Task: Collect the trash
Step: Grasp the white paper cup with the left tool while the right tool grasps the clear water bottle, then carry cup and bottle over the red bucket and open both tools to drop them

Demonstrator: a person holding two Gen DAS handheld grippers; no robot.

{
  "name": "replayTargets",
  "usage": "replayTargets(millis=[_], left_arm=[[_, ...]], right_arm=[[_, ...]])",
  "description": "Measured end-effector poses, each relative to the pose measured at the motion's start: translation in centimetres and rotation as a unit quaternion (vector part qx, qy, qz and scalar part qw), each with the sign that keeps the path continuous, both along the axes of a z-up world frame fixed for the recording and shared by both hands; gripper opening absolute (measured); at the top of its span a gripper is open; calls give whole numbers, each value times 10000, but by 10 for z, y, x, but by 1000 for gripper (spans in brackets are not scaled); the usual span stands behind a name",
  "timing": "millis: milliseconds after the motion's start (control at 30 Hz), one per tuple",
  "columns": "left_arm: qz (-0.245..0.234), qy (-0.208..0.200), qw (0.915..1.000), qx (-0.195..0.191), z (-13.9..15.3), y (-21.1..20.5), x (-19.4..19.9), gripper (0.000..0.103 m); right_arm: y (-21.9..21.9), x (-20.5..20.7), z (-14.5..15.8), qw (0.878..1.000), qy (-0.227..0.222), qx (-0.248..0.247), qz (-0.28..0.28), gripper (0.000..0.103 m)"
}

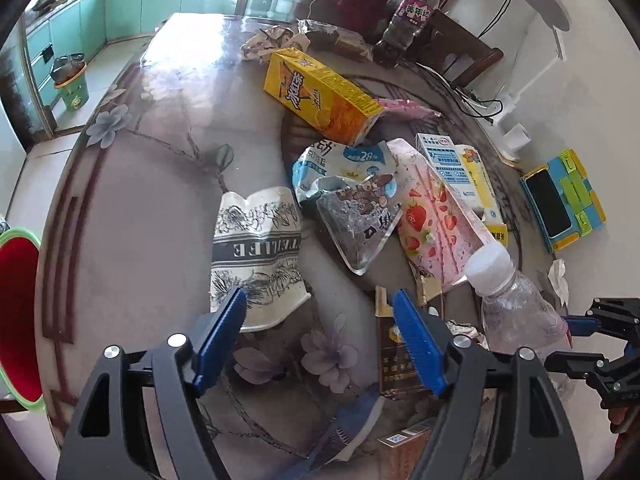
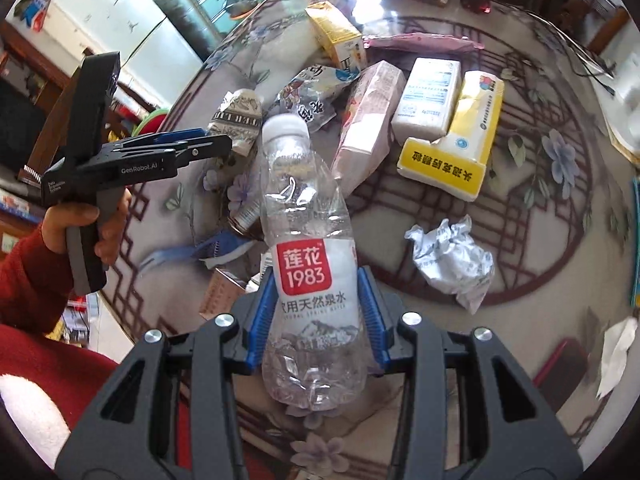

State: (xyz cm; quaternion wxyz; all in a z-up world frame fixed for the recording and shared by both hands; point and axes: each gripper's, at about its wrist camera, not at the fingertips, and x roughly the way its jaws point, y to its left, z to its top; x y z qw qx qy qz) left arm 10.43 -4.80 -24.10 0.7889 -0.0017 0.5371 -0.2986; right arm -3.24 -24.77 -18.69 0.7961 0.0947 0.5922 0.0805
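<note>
Between the right fingers: the right gripper [image 2: 316,316] pinches a clear plastic water bottle [image 2: 310,240] at its red-and-white label, blue pads pressed on both sides, white cap pointing away toward the litter.
Left fingers: the left gripper [image 1: 320,332] stands spread wide with nothing between the pads; it hangs over a crushed paper cup [image 1: 256,256] printed with grey flowers.
Hand: in the right wrist view a hand [image 2: 86,224] in a red sleeve grips the left tool's handle, beside the bottle.
Bottle's look: it seems empty, thin-walled and dented, so likely light and springy in the grip.
Bench: a glossy round bench [image 1: 160,184] with a flower pattern carries all the litter.
Left to collect: a yellow drink carton [image 1: 320,96], a silver snack bag [image 1: 352,216], a strawberry-print pouch [image 1: 432,220], a white-and-blue box [image 2: 428,96], a yellow box [image 2: 460,148] and a crumpled paper ball [image 2: 452,264].
Bin: a red tub with a green rim [image 1: 16,312] sits at the bench's edge; what it holds I cannot tell.
Progress: early, I judge; one bottle is in hand, most trash lies on the bench.
</note>
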Motion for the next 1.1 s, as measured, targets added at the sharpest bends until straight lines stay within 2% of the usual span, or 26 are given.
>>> replayTargets(millis=[200, 233, 267, 300, 400, 467, 500, 533, 600, 667, 700, 733, 900, 1100], left_arm=[[506, 438, 9977, -88, -17, 22, 28, 74], [487, 581, 9971, -89, -25, 22, 32, 67], [446, 666, 9968, -65, -31, 20, 34, 50], [389, 767, 9963, 13, -37, 18, 36, 38], [278, 852, 9959, -103, -39, 19, 35, 37], [184, 685, 9974, -93, -32, 19, 30, 36], [154, 584, 9981, -101, -27, 19, 28, 36], [117, 476, 9987, -124, -19, 20, 26, 36], [61, 300, 9994, -170, -5, 24, 23, 36], [9, 97, 9997, -225, 12, 30, 20, 36], [-6, -11, 9997, -250, 20, 34, 18, 36], [-16, -100, 9996, -277, 28, 39, 18, 36], [101, -538, 9980, -308, 61, 72, 15, 37], [564, -539, 9965, -301, 69, 123, 23, 37]], right_arm=[[11, -14, 4, 9990, -117, 41, -420, 39], [12, -15, 4, 9987, -131, 45, -487, 39], [13, -16, 3, 9985, -129, 41, -529, 39], [15, -16, 2, 9983, -97, 31, -573, 38], [19, -15, -4, 9979, 60, 42, -641, 38], [22, -12, -15, 9977, 324, 147, -575, 39], [23, -10, -20, 9975, 414, 110, -556, 49], [27, -8, -25, 9973, 498, -13, -532, 66], [33, -5, -35, 9970, 616, -181, -433, 70], [38, -1, -46, 9959, 810, -251, -325, 66], [43, 0, -49, 9956, 854, -290, -240, 50], [46, 0, -49, 9955, 870, -331, -195, 47], [44, -2, -20, 9959, 536, -593, -415, 46], [42, 13, 22, 9965, -74, -424, -716, 46]])
